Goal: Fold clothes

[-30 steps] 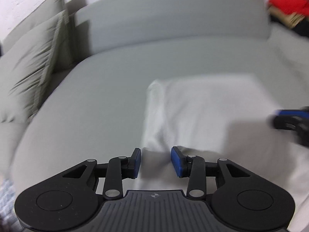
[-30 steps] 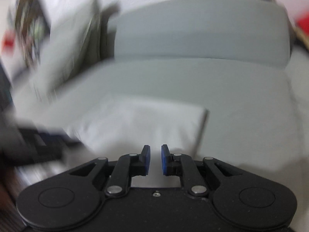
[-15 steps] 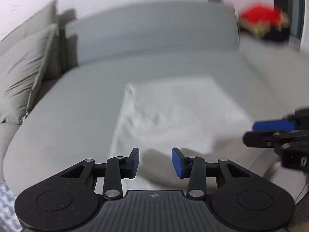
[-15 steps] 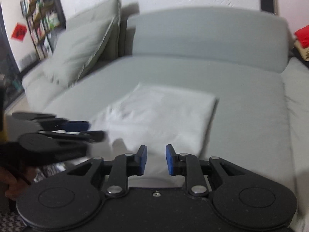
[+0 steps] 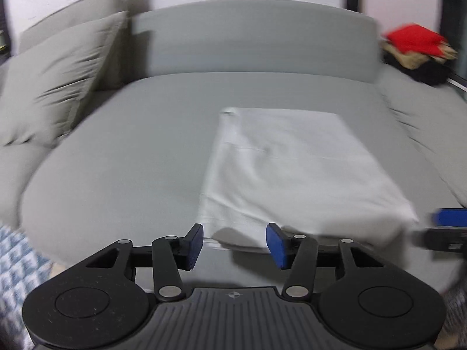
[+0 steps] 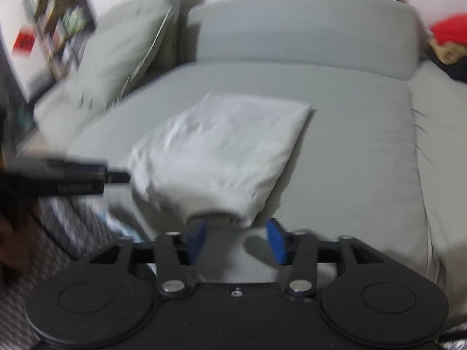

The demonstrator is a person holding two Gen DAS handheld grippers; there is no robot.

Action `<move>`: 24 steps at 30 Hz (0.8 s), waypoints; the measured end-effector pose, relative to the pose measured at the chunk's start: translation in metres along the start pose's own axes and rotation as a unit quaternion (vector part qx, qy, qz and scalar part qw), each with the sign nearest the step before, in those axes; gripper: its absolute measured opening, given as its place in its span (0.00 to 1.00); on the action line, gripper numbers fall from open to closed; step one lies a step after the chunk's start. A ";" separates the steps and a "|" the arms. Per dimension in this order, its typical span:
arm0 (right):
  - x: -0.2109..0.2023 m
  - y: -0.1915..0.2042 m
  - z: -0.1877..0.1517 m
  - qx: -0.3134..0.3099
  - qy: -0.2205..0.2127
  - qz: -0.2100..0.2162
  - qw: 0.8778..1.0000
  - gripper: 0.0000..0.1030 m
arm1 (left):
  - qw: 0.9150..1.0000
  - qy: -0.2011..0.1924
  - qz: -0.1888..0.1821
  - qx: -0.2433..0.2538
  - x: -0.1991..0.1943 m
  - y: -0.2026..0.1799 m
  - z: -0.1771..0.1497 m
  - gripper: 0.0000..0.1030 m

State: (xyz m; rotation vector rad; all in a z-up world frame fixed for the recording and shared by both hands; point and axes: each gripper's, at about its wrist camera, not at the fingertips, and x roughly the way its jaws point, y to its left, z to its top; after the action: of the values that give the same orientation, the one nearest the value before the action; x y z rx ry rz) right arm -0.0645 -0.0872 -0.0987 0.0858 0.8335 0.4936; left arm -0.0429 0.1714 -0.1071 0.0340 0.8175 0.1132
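A folded white garment (image 5: 294, 169) lies flat on the grey sofa seat (image 5: 131, 157); it also shows in the right wrist view (image 6: 221, 148). My left gripper (image 5: 235, 245) is open and empty at the garment's near left corner. My right gripper (image 6: 236, 240) is open and empty just short of the garment's near edge. The right gripper shows at the right edge of the left wrist view (image 5: 449, 227), and the left gripper shows at the left of the right wrist view (image 6: 73, 175).
Grey cushions (image 5: 55, 81) lean at the sofa's left end. A pile of red, tan and black clothes (image 5: 417, 49) sits at the far right. A bookshelf (image 6: 55, 20) stands at the left. A patterned blue-white rug (image 5: 14, 262) lies below the seat's front edge.
Both grippers have pulled back from the garment toward the seat's front edge. The right jaws have opened wider. The garment lies still.
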 end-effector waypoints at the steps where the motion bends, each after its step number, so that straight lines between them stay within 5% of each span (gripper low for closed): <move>1: 0.000 -0.003 0.003 0.018 -0.008 0.005 1.000 0.55 | 1.000 0.005 0.008 -0.006 0.003 0.000 0.001 0.48; 6: 0.002 -0.008 0.012 0.052 -0.025 0.016 0.998 0.62 | 1.000 -0.005 0.021 0.006 0.000 -0.008 0.002 0.53; 13: 0.006 -0.017 0.020 0.094 -0.034 0.026 0.995 0.71 | 1.000 -0.017 -0.012 -0.017 -0.004 0.001 0.004 0.60; 20: 0.023 -0.052 0.024 0.212 -0.022 0.047 0.976 0.79 | 0.984 -0.074 -0.067 -0.146 -0.003 0.052 0.021 0.78; 24: 0.039 -0.072 0.017 0.275 -0.009 0.065 0.959 0.76 | 0.971 -0.018 -0.111 -0.210 0.036 0.087 0.043 0.78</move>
State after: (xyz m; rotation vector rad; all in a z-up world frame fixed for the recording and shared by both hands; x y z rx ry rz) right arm -0.0024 -0.1315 -0.1328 0.6619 0.9325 0.3710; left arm 0.0053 0.2622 -0.0968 -0.4526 0.7420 0.0707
